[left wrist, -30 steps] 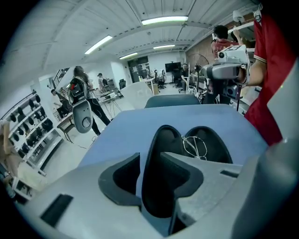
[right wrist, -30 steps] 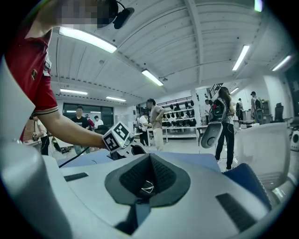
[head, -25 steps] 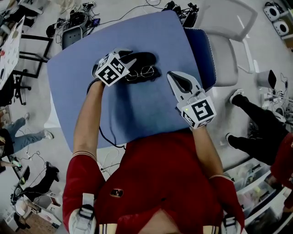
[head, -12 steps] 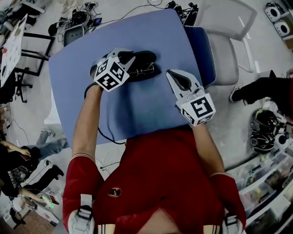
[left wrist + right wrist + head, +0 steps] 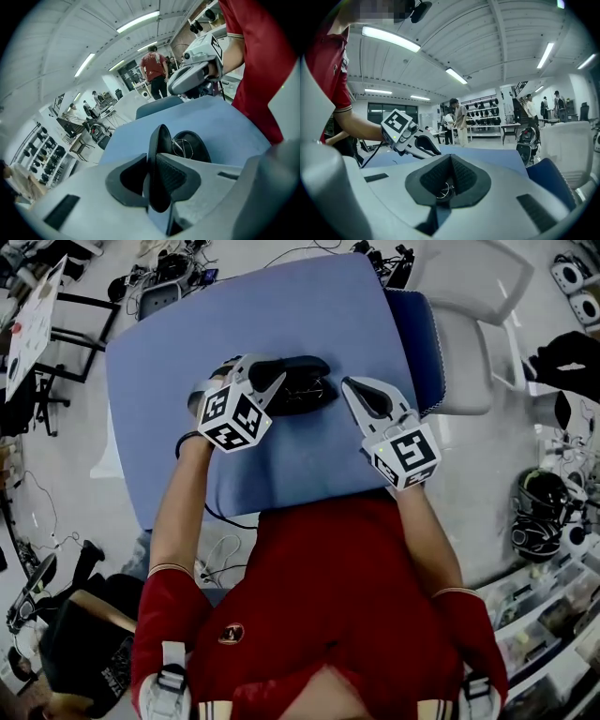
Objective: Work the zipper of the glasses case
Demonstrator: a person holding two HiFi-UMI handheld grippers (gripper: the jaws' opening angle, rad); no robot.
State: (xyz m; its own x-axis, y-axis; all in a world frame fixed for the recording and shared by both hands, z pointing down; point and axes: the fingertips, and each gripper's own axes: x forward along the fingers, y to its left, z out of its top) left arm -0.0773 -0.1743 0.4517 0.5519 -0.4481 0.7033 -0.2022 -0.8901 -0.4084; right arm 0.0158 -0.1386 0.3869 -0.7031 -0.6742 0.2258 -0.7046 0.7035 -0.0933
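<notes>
The left gripper (image 5: 266, 373), its fingers just closed, is pinching the open glasses case (image 5: 302, 386) by its lid on the desk (image 5: 281, 306), pulled nearer the person than before. The right gripper (image 5: 359, 395) is keeping its fingers together, empty.

No word, number or brand can be read anywhere. The nearest things to signs are the black-and-white square markers: one set on the left cube (image 5: 231, 417), at the rear of the left gripper (image 5: 264, 371), another on the right cube (image 5: 406, 457), behind the right gripper (image 5: 349, 385). They are block patterns, not letters. Behind both grippers, a small dark emblem (image 5: 231, 635) on the red shirt (image 5: 328, 596) is too small to make out. Far out to the left of the left gripper, a white board (image 5: 33, 329) carries coloured spots, none legible.
</notes>
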